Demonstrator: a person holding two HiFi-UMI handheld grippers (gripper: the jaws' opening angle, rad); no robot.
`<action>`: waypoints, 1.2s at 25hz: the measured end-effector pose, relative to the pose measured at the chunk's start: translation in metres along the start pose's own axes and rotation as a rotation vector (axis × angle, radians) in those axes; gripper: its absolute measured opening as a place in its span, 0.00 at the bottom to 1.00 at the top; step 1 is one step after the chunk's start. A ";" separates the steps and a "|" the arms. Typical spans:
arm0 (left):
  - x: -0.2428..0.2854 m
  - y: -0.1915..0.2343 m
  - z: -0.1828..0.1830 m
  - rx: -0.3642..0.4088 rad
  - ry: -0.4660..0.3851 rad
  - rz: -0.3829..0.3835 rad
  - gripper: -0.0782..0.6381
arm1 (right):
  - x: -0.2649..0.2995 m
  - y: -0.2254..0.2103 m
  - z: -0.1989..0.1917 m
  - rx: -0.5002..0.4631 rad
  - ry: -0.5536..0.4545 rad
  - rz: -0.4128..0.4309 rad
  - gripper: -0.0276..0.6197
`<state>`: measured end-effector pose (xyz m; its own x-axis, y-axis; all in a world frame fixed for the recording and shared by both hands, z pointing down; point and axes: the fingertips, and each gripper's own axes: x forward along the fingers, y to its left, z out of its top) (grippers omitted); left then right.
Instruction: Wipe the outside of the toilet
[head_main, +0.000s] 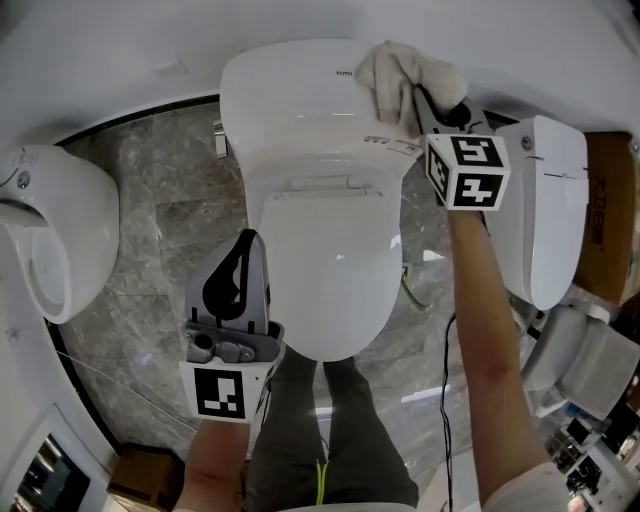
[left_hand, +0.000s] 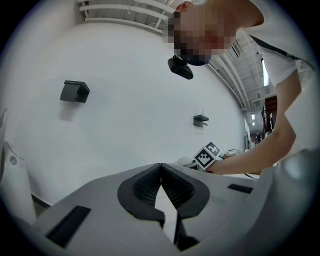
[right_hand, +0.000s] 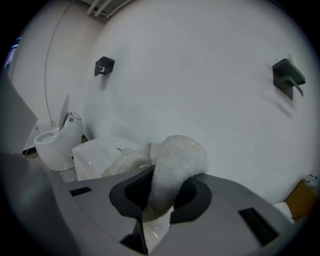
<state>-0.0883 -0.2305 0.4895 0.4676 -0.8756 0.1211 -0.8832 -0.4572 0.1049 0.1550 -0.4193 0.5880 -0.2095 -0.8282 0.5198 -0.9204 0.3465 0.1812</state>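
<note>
A: The right gripper (right_hand: 159, 196) pinches the cloth (right_hand: 175, 162) on the toilet (head_main: 320, 250), at its rear right top.

B: Only a fold is held (it may slip if dragged). The left gripper (left_hand: 161, 169), jaws together and empty, hangs at the toilet's front left.

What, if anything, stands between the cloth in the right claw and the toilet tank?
Nothing visible does. The right claw is shut on the cloth, which appears to rest on the tank at its right rear corner. The left claw, shut and empty, hangs by the lid and its left edge, away from the cloth.
</note>
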 end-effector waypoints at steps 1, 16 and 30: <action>0.001 -0.005 -0.001 0.003 0.002 -0.004 0.13 | -0.002 -0.007 -0.006 0.004 0.005 -0.008 0.18; 0.015 -0.075 0.000 0.043 0.011 -0.047 0.13 | -0.045 -0.075 -0.085 0.060 0.070 -0.058 0.18; 0.010 -0.135 0.010 0.077 0.007 -0.080 0.13 | -0.109 -0.131 -0.125 0.085 0.083 -0.122 0.17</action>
<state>0.0354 -0.1793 0.4671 0.5364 -0.8350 0.1227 -0.8433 -0.5360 0.0387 0.3399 -0.3198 0.6121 -0.0696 -0.8215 0.5660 -0.9627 0.2041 0.1778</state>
